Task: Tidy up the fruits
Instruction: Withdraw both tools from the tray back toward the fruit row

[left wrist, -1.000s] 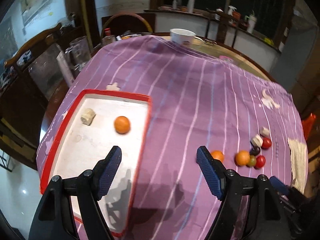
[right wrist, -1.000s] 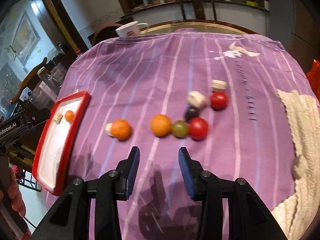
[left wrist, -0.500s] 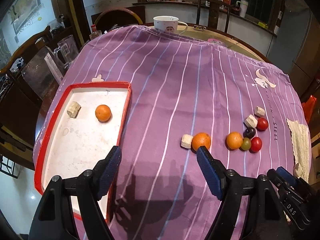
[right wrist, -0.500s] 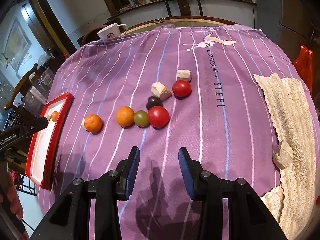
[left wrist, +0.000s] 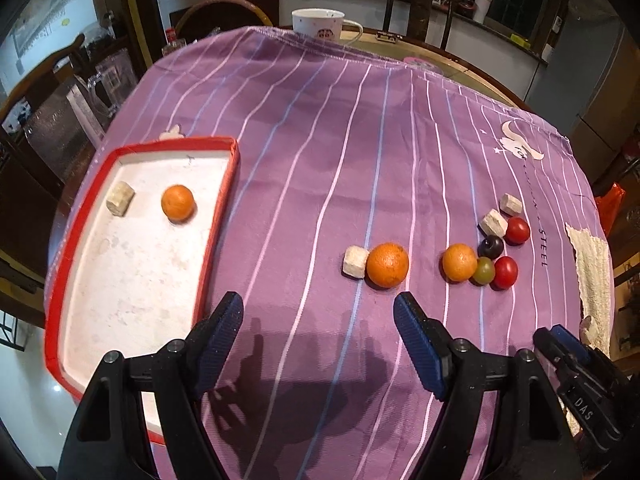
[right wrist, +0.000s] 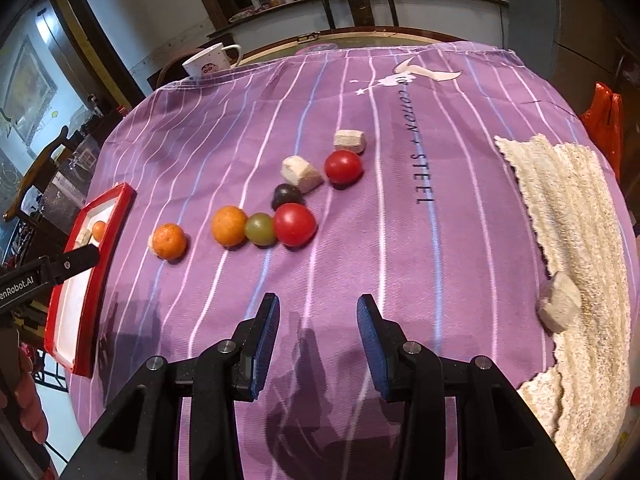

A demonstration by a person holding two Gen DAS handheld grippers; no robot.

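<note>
A purple striped cloth (left wrist: 320,152) covered the table. In the left wrist view, the left gripper (left wrist: 318,320) sat at the bottom middle of the picture. Its jaws were wide open, with only cloth between them. A red tray (left wrist: 218,216) lay at the left of the picture. Inside it, near the top, were a small orange (left wrist: 177,202) and a pale chunk (left wrist: 120,198), a little apart.

Just above the right blue finger, a big orange (left wrist: 387,265) touched another pale chunk (left wrist: 355,262). Farther right, a second orange (left wrist: 459,262), a green fruit (left wrist: 484,271) and a red tomato (left wrist: 505,272) sat touching in a row. A dark fruit (left wrist: 491,246), another red tomato (left wrist: 517,231) and two more pale chunks (left wrist: 493,222) lay just above them.

In the right wrist view, the right gripper (right wrist: 318,322) was at the bottom middle. Its jaws were partly open and held nothing. The fruits lay above it in the middle of the picture. A cream towel (right wrist: 576,216) lay at the right with a pale lump (right wrist: 560,306) on its edge. A white mug (right wrist: 210,64) stood at the top left.
</note>
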